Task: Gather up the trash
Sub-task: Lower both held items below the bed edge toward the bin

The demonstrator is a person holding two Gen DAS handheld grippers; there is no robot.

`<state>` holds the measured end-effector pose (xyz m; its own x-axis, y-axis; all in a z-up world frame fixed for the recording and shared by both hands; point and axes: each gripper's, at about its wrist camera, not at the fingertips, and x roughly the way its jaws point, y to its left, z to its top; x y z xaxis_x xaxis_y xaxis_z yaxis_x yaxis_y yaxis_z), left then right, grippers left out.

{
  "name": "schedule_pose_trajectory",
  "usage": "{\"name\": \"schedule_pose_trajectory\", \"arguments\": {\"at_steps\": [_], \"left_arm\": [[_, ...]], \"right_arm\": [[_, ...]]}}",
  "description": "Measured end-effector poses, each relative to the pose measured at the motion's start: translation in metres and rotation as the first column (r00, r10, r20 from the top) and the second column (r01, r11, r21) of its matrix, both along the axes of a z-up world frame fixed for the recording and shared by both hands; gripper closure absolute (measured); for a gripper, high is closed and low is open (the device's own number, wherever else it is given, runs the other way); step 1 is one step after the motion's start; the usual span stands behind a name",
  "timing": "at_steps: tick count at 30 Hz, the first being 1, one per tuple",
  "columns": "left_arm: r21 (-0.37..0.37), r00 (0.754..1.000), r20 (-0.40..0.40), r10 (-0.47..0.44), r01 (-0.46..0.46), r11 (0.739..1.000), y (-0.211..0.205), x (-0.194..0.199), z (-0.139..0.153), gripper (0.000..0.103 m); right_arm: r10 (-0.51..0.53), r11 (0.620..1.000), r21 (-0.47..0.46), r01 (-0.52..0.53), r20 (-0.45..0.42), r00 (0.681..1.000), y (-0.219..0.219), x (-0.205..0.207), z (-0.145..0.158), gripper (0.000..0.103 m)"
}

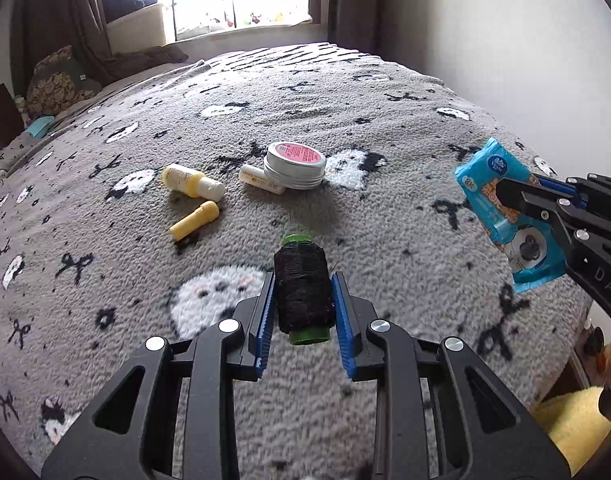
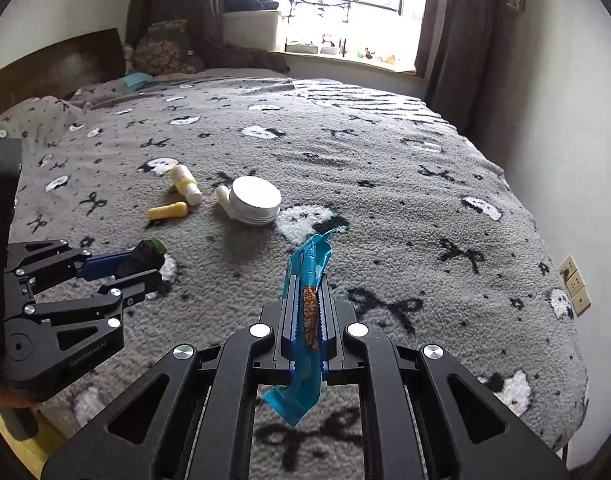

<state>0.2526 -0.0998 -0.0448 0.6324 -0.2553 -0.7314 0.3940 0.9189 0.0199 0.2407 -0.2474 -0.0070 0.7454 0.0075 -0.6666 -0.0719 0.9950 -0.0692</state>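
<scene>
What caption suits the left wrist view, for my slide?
Left gripper holds a thread spool; right gripper holds a blue packet.

Both wrist views low over bed

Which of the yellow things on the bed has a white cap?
The stubby yellow bottle, lying on its side farther up the blanket. Its cap end is white. The slimmer yellow tube just nearer the camera is yellow all over.

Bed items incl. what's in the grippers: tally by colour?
Yellow: 3 - bottle, tube, lip balm
Silver: 1 - tin
Black: 1 - thread spool, in left gripper
Blue: 1 - wrapper, in right gripper
Total: 6
</scene>
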Motion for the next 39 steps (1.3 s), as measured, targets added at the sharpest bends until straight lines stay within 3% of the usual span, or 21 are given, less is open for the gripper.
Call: {"name": "schedule_pose_trajectory", "arguments": {"at_steps": [8, 16, 21, 31, 39], "left_arm": [[-0.022, 0.995, 0.096, -0.038, 0.04, 0.999, 0.023, -0.1, 0.022, 0.077], [-0.061, 0.992, 0.114, -0.06, 0.067, 0.996, 0.047, -0.18, 0.005, 0.077], [-0.051, 0.996, 0.068, -0.065, 0.069, 0.996, 0.058, -0.217, -0.03, 0.077], [-0.035, 0.991, -0.129, -0.042, 0.038, 0.999, 0.071, -0.241, -0.119, 0.077], [-0.028, 0.967, -0.253, -0.015, 0.008, 1.0, 0.074, -0.247, -0.171, 0.077]], "right_arm": [[0.086, 0.996, -0.01, -0.085, 0.108, 0.99, 0.02, -0.098, 0.027, 0.094], [0.139, 0.988, 0.042, -0.146, 0.135, 0.981, 0.035, -0.171, 0.004, 0.094], [0.17, 0.981, 0.077, -0.176, 0.078, 0.982, 0.05, -0.202, -0.034, 0.094], [0.217, 0.966, 0.178, -0.185, -0.178, 0.96, 0.072, -0.217, -0.137, 0.094], [0.238, 0.964, 0.187, -0.19, -0.285, 0.929, 0.088, -0.218, -0.179, 0.094]]}}
